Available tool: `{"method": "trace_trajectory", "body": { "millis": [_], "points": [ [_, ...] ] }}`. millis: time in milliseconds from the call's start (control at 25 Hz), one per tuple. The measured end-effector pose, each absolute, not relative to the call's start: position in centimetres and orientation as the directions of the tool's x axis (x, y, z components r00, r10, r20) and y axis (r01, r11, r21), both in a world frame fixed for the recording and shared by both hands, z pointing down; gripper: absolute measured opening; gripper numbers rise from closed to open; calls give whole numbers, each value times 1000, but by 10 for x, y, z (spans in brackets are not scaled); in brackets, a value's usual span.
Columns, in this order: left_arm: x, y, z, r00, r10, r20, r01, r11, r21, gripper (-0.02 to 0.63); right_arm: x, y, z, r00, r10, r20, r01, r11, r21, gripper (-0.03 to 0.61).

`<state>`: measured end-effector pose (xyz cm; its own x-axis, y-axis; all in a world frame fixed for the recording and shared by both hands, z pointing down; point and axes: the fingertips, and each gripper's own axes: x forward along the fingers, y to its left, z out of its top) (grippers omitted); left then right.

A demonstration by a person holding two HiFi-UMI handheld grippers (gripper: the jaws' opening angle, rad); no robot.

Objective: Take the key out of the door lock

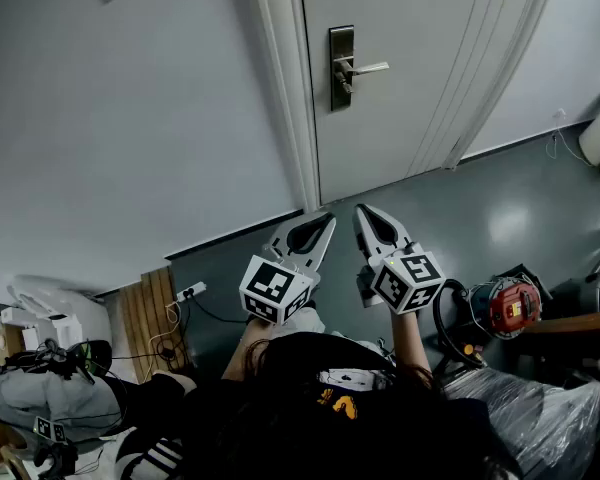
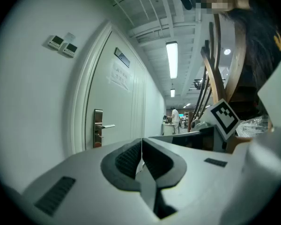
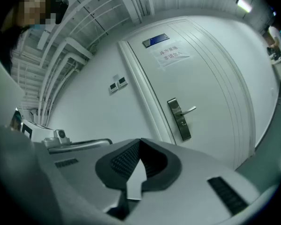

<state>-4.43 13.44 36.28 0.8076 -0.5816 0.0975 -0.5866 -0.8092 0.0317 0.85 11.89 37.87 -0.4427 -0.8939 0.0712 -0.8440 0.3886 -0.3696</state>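
Nothing done yet. Left gripper (image 1: 327,220) & right gripper (image 1: 364,213): jaws pressed together, empty, held well short of the door lock (image 1: 342,68). Key's too small to make out there. Approach, grab, pull all remain.

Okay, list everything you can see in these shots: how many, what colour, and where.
door: one, white, shut, straight ahead
lock plate with lever handle: one, metallic, door's left edge
key: too small to make out
paper sign: one, white, upper door
wall control panels: two, white, left of door
power strip: one, white, low on wall
red machine: one, floor, right
left gripper: white, shut, empty
right gripper: white, shut, empty
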Motion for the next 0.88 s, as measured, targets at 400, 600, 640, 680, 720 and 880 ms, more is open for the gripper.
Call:
{"method": "trace_trajectory", "body": {
  "millis": [400,600,640,680,720,880],
  "points": [
    [-41,123,368,819,-562,112,-567,-824,13,9,14,108,389,-410,-907,100,-864,351,-361,5],
    [-45,111,373,825,-553,116,-558,-829,21,9,8,99,396,-402,-907,121,-869,337,-362,5],
    [-47,109,374,827,-551,116,-557,-831,23,9,7,97,397,-398,-909,121,-870,333,-363,5],
    [-48,107,374,828,-548,116,-554,-832,25,9,7,95,397,-393,-912,118,-871,328,-365,5],
    [-47,105,375,830,-546,115,-552,-833,26,9,8,93,398,-389,-914,115,-872,325,-367,5],
    [-46,94,379,837,-535,110,-541,-840,30,9,10,84,399,-378,-920,102,-871,316,-376,5]
  ]
}}
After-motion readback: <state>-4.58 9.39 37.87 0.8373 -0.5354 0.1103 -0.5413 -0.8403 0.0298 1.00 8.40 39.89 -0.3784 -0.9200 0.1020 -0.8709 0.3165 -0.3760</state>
